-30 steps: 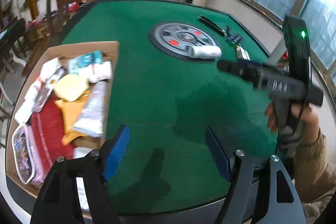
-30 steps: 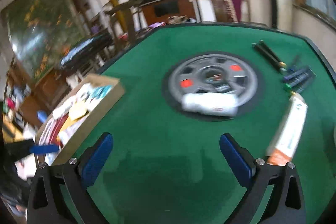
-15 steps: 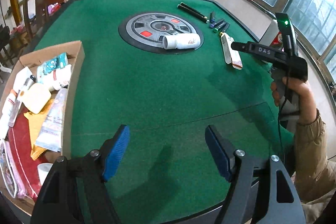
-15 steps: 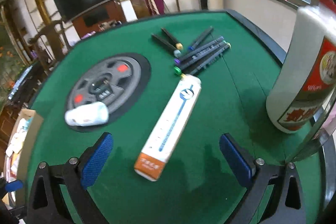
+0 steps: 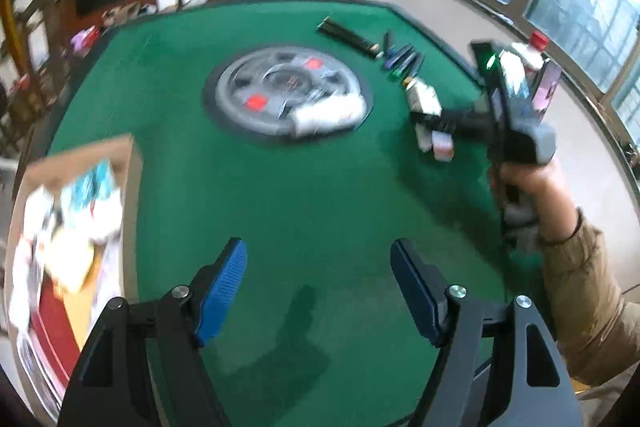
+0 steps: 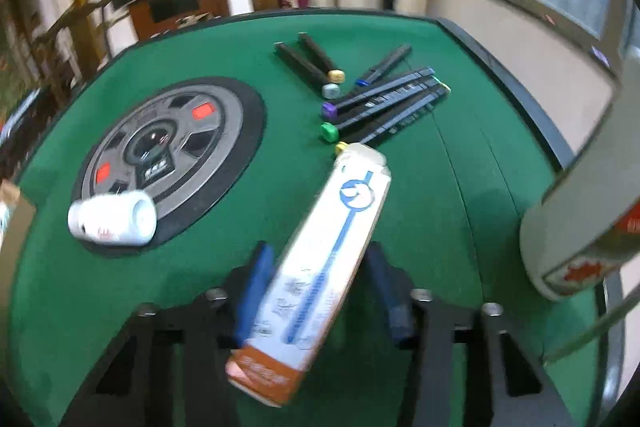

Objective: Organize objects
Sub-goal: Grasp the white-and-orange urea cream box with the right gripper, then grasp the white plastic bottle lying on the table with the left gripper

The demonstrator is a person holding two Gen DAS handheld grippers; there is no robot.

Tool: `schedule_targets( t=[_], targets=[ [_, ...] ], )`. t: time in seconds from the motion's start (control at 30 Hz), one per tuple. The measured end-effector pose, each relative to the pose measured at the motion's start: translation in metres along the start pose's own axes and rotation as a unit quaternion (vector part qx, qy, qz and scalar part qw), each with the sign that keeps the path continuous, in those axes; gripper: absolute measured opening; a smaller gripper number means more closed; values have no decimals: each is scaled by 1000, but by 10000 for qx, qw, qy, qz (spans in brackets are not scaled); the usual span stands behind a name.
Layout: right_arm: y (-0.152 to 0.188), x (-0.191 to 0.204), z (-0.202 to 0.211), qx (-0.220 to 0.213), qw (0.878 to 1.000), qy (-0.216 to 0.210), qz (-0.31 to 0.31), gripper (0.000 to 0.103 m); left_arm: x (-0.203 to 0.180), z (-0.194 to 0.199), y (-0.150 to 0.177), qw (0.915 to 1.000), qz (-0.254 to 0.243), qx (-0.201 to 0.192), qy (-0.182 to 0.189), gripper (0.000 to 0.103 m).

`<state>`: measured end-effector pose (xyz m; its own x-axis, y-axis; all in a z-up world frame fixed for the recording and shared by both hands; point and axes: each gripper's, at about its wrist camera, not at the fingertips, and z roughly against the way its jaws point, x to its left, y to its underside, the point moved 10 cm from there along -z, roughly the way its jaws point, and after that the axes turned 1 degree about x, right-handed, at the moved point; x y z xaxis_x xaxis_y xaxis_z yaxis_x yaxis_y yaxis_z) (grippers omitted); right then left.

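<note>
From the left wrist, your left gripper is hovering over the green bench, jaws wide and empty. From the right wrist, your right gripper, angled down, is closing its jaws around the long white box, which is pointing toward the markers.

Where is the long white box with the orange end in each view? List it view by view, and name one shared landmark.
Left wrist view: the long white box with the orange end lies right of centre, blurred, partly behind the right gripper.
Right wrist view: bottom centre, between closing jaws.
Shared landmark: the round grey dial in the green table.
</note>
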<state>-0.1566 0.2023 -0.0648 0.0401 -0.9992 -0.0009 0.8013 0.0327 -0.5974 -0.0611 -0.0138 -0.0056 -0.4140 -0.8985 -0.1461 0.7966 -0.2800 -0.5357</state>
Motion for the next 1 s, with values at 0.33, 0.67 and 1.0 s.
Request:
schedule_targets(
  t=[0.33, 0.67, 1.0],
  targets=[
    [-8, -9, 24, -116, 9979, -630, -129, 26, -29, -78, -97, 9874, -1526, 347, -236, 73],
    [-16, -10, 42, -241, 9951, -894, -332, 26, -9, -155, -110, 9854, -1463, 841, -212, 73],
    [-16, -3, 38, -240, 9951, -927, -238, 26, -20, -165, -95, 9846, -1462, 949, -97, 40]
  ],
)
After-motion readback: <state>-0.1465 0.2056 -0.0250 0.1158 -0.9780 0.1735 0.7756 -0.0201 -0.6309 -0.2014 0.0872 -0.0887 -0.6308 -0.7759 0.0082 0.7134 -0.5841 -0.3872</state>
